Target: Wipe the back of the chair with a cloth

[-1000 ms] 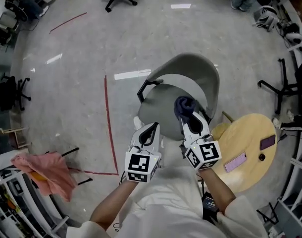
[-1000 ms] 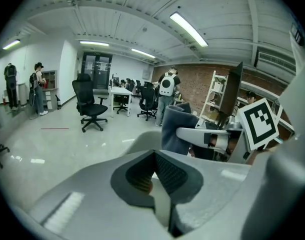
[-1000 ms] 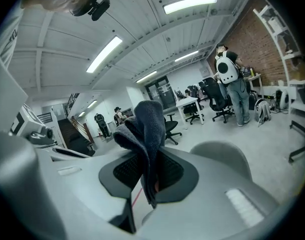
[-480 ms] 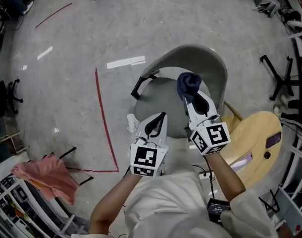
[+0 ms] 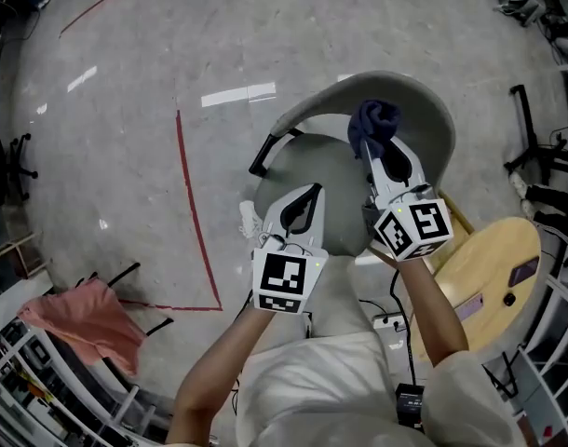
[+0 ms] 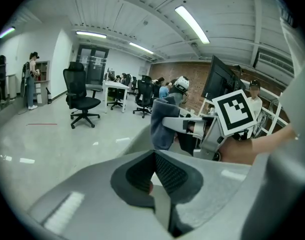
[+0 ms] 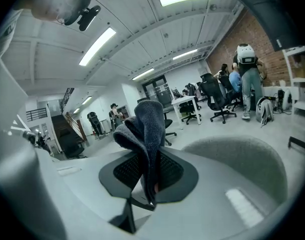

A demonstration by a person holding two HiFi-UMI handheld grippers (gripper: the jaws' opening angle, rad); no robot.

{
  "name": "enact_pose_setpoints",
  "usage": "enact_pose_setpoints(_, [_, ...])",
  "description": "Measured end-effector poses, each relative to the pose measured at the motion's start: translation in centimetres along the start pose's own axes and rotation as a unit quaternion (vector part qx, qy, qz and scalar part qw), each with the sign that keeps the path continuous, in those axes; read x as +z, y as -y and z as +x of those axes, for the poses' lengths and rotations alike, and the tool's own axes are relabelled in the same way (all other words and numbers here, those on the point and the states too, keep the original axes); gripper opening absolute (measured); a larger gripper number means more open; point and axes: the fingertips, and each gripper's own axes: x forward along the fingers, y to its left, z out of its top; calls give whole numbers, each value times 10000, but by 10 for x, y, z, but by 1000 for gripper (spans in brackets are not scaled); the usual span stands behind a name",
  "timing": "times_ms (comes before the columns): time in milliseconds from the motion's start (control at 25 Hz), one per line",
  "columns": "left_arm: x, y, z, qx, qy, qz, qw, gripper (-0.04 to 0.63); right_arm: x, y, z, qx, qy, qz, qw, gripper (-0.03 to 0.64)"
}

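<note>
- My right hand-held gripper is clenched on the cloth. The cloth stands out of the jaws as a dark bunched wad.
- The cloth is over the rear of the chair, close to the inner face of its back. I can't tell from here whether they touch yet.
- My left hand-held gripper has its jaws pressed together on nothing and hangs over the front edge of the seat.
- As I read it, the step in hand is bringing the wad onto the back and starting the strokes; no wiping seems done.
- I'd lead with the free, puffy end of the cloth so the fabric meets the shell and the hard jaw tips don't.
- The back curves, so I'd roll my wrist along the curve to keep the cloth flat on it, running overlapping passes from one side edge to the other.
- The pressure should be light and steady. The chair looks like a swivel type, and I judge a hard push could turn it or shift it on the floor.
- If it does shift, the idle left hand-held gripper could brace the seat edge or the armrest.
- The pinch looks narrow against the bulk of the cloth, so I'd watch for it dragging loose on a stroke.
</note>
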Motion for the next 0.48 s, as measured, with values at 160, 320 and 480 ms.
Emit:
enact_pose_setpoints(160, [-1,-7,15,21,78,66,9999,0,-9,13,17,-31,-17,-67,10000,72])
enact_pose_setpoints(320, [-2,-9,26,14,99,74,9999,0,-16,26,33,-86,4,-188,9998,72])
enact_pose_setpoints(480, [-2,-6,34,-19,43,130,9999,0,-25,46,49,-225,-3,-146,9996,72])
